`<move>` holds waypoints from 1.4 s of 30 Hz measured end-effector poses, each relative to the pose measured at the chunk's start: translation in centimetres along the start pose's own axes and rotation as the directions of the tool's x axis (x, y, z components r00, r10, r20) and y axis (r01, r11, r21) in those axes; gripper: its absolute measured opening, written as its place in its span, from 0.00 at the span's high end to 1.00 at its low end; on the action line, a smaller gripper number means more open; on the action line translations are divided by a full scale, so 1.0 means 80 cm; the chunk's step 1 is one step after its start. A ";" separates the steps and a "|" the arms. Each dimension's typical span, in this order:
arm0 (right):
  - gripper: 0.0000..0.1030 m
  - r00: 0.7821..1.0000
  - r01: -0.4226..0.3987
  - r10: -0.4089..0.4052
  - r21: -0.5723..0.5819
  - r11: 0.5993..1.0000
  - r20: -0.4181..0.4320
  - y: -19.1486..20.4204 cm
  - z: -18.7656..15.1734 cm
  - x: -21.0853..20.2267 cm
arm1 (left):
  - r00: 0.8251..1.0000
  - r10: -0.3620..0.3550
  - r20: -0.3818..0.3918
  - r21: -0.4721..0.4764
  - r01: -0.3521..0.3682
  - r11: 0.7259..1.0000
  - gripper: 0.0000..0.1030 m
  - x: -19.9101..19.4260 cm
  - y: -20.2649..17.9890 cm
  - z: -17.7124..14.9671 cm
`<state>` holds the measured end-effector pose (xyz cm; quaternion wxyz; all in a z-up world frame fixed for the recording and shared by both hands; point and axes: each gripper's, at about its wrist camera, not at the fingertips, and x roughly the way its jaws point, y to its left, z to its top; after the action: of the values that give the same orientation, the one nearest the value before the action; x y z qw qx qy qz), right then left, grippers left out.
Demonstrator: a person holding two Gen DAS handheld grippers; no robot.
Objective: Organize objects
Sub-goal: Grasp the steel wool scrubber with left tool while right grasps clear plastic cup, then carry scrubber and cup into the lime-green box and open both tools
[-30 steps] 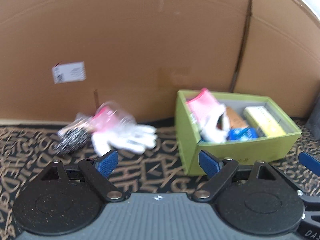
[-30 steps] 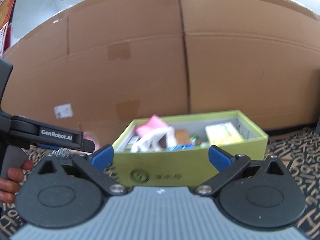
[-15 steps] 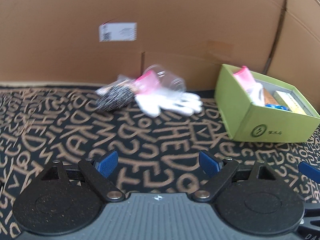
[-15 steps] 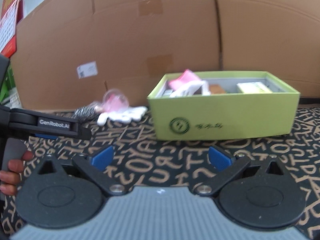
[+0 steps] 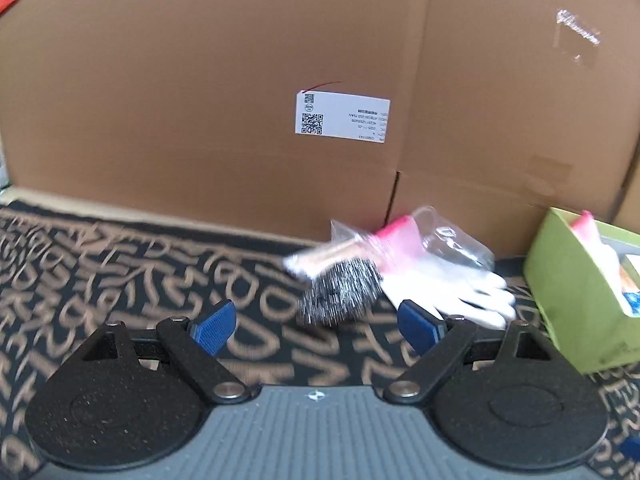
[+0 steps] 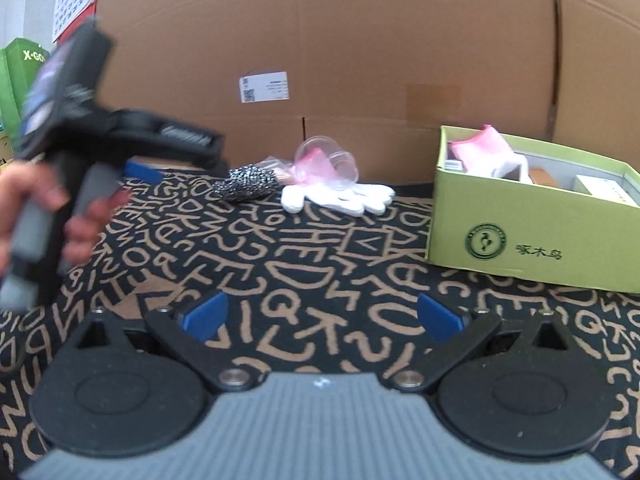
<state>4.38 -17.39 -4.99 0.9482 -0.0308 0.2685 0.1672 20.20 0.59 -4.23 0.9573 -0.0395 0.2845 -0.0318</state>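
Observation:
A wire brush in a clear bag, a white glove with a pink cuff and a clear plastic cup lie together on the patterned cloth. A green box to their right holds another pink-and-white glove and small packs. My left gripper is open and empty, just short of the brush. My right gripper is open and empty, farther back over the cloth.
A tall cardboard wall with a white label stands right behind the objects. The person's hand on the left gripper's handle shows at the left of the right wrist view. Black cloth with tan letters covers the table.
My left gripper has swung left, away from the green box, and come close to the brush and glove. My right gripper has drawn back from the box. Both stayed open.

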 end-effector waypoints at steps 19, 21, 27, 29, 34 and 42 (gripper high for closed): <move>0.12 0.999 0.042 -0.043 -0.128 0.991 -0.008 0.001 0.123 0.176 | 0.982 -0.172 -0.081 0.007 0.173 0.985 0.64 0.050 0.016 0.011; 0.15 0.998 0.049 -0.052 -0.125 0.991 -0.023 -0.003 0.134 0.202 | 0.980 -0.174 -0.091 -0.010 0.174 0.985 0.64 0.055 0.021 0.012; 0.51 0.996 0.029 -0.036 -0.086 0.996 -0.080 -0.012 0.139 0.243 | 0.980 -0.177 -0.094 0.009 0.178 0.984 0.64 0.054 0.018 0.011; 0.51 0.998 0.025 -0.028 -0.068 0.997 -0.053 -0.014 0.132 0.224 | 0.978 -0.185 -0.100 0.017 0.187 0.982 0.64 0.055 0.014 0.009; 0.51 0.999 0.033 -0.033 -0.103 0.994 0.003 -0.013 0.093 0.135 | 0.965 -0.241 -0.107 0.039 0.246 0.968 0.64 0.044 -0.003 0.011; 0.51 0.995 0.100 -0.100 0.014 0.995 -0.001 -0.049 0.000 -0.017 | 0.869 -0.482 -0.114 0.183 0.495 0.849 0.64 -0.038 -0.095 -0.033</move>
<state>4.60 -21.50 -4.43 0.9555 -0.0377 0.2678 0.1176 15.89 -6.84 -4.08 0.9070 -0.0098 0.2906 -0.3046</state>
